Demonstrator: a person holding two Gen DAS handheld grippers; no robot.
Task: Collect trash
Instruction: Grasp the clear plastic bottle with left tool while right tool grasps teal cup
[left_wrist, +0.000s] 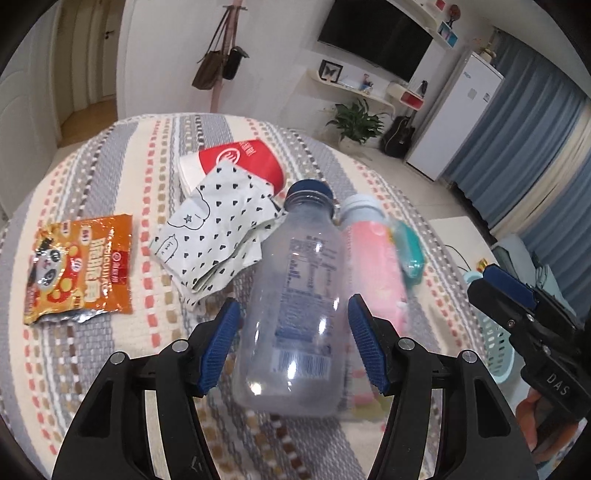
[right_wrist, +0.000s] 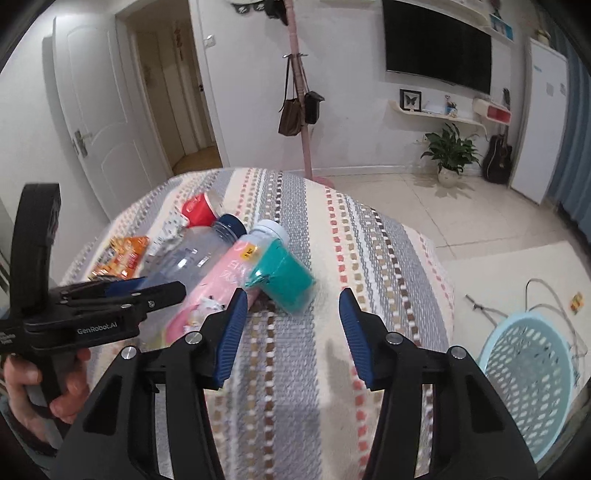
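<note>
your left gripper (left_wrist: 293, 345) points down at the table (left_wrist: 110, 350), which is covered in a striped woven cloth. its jaws stand wide on either side of the clear bottle (left_wrist: 291, 295), the one with the dark blue cap, lying on its side. the blue pads sit beside the bottle's lower body, and you can't quite tell whether they touch it; no squeeze shows.

just beside that bottle, on its right, lies the pink bottle (left_wrist: 373, 266) with a white cap, and a teal packet (left_wrist: 408, 254) rests against it. further left on the cloth are the heart-print paper wrapper (left_wrist: 218, 236), the red and white cup (left_wrist: 240, 162) lying on its side behind it, and the orange snack bag (left_wrist: 79, 266) well apart near the left edge.

your right gripper (right_wrist: 291, 334) hangs over bare cloth near the table's right part, jaws partly apart with nothing between them. the teal packet lies just ahead of its left finger. the light blue basket (right_wrist: 532, 373) stands on the floor to the right of the table.
</note>
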